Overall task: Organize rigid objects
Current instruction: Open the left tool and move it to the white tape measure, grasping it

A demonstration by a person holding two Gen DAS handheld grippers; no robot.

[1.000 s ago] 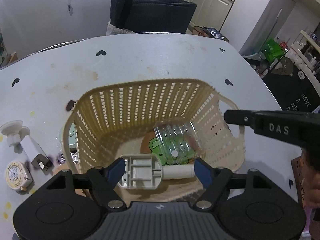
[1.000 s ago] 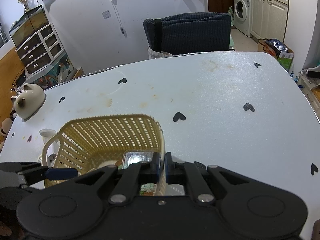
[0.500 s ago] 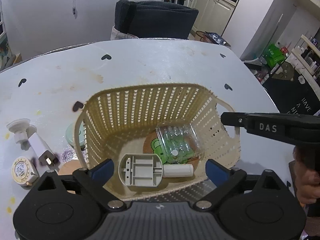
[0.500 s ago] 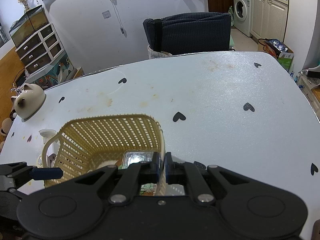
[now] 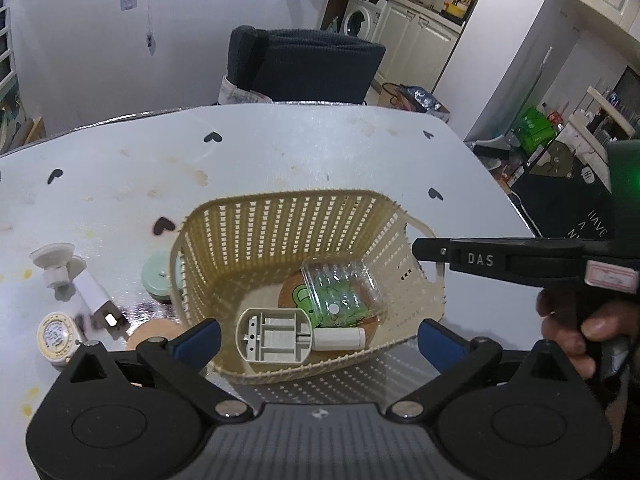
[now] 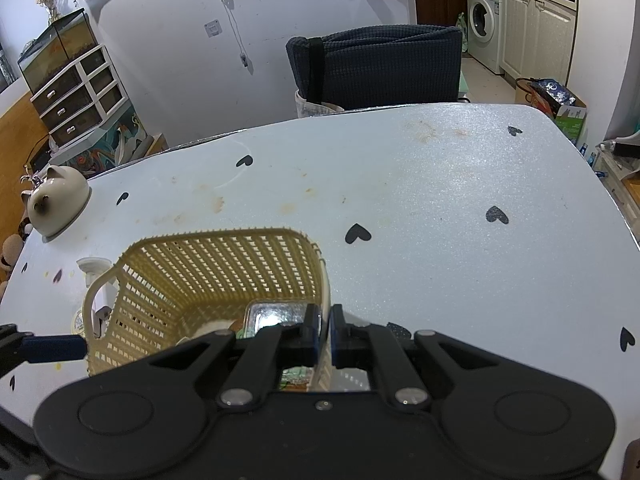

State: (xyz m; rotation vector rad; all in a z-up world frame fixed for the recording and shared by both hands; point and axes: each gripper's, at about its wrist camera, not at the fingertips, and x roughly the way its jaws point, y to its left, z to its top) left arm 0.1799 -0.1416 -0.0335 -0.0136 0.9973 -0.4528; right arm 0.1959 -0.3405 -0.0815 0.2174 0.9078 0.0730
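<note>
With the grey part [image 5: 274, 335] lying in the basket [image 5: 280, 216], the left gripper [image 5: 318, 338] is opening wide and empty and should lift clear, while the right gripper [image 6: 325, 330] pinches the basket's rim steady.

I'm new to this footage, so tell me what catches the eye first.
The cream basket at the table's middle, holding a grey plastic part, a clear box and a green-printed disc. The left gripper hangs over its near rim, jaws opening with nothing between them. The right gripper pinches the basket's right wall.
</note>
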